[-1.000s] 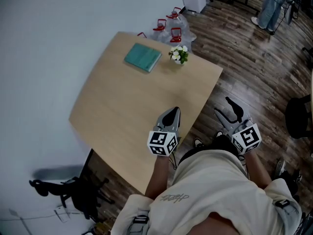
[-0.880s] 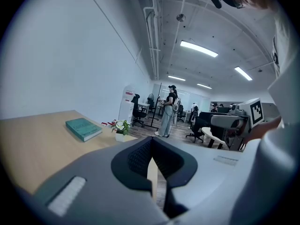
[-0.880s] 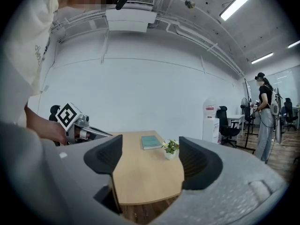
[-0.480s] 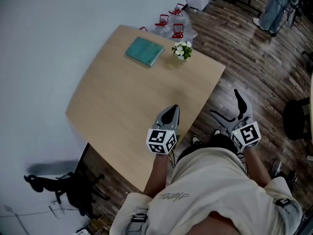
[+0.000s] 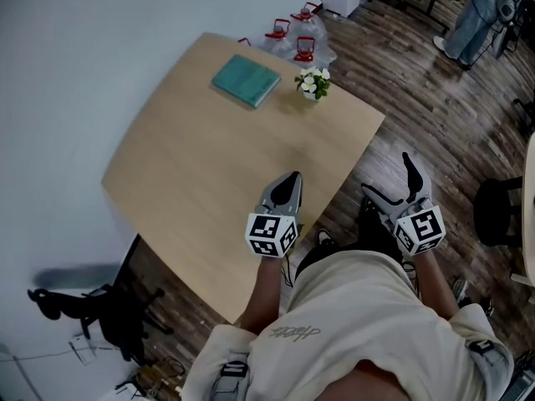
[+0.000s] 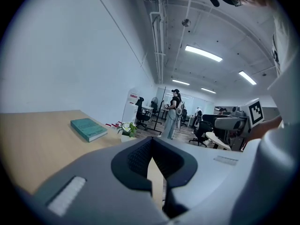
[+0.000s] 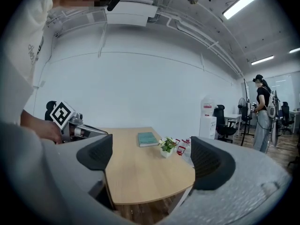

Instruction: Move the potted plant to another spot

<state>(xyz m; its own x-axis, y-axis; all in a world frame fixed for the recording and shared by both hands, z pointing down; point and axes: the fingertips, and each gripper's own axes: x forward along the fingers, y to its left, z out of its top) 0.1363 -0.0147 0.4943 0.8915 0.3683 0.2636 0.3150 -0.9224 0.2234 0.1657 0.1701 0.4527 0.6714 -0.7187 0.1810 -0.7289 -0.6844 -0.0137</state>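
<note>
My left gripper (image 5: 290, 179) hangs over the near edge of the table (image 5: 192, 165). Its jaws are pressed together, pad against pad, with nothing caught between them. My right gripper (image 5: 386, 178) is off the table's near right corner, above the wooden floor (image 5: 435, 115). Its jaws have just been opening and now stand spread as wide as they go. They are empty: in the right gripper view the gap between the two dark pads frames only the tabletop and what stands at its far end. Neither gripper touches or holds anything, and both point roughly level toward the far end of the table. There the plant (image 5: 311, 83), white flowers and green leaves in a small pale pot, stands upright close to the far right edge, well apart from both grippers. A teal book (image 5: 246, 79) lies flat near the plant on its left, with bare wood between the two. Beyond that corner, clear bottles (image 5: 294, 42) with red handles sit on the floor. A person (image 7: 261, 112) stands well back in the room on the right.
</note>
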